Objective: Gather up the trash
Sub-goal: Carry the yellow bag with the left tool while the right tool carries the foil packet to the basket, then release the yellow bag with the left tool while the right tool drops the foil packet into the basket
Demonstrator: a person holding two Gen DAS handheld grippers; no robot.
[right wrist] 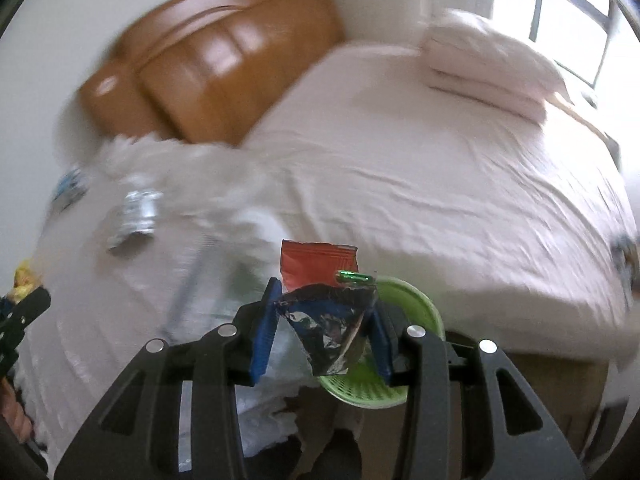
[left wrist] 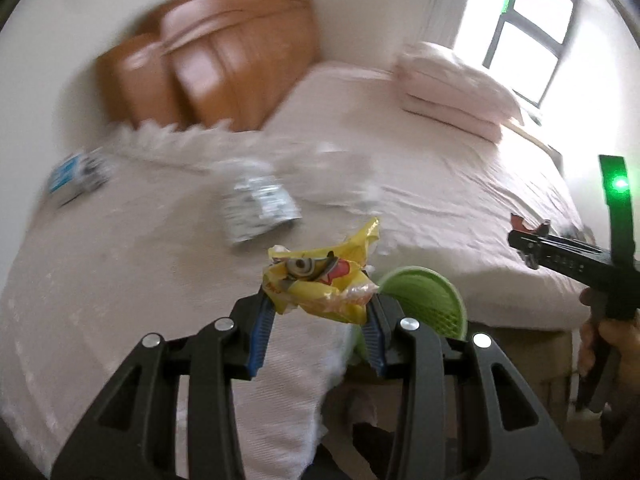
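Item one: my left gripper (left wrist: 320,312), blue pads clamped on a crumpled yellow wrapper (left wrist: 320,280). Item two: my right gripper (right wrist: 324,336), pads pinching a red foil packet (right wrist: 320,304) with a silvery inside. Item three: green basket (right wrist: 416,308), just beyond both loads, beside the bed (right wrist: 440,184). Item four: silver wrapper (left wrist: 256,210) and blue-white packet (left wrist: 74,178), lying on the sheet.

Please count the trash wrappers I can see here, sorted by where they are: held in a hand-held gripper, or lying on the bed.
Held in a hand-held gripper: 2, the yellow wrapper and the red and silver wrapper.
Lying on the bed: 2, the silver wrapper and the blue and white wrapper.
Total: 4
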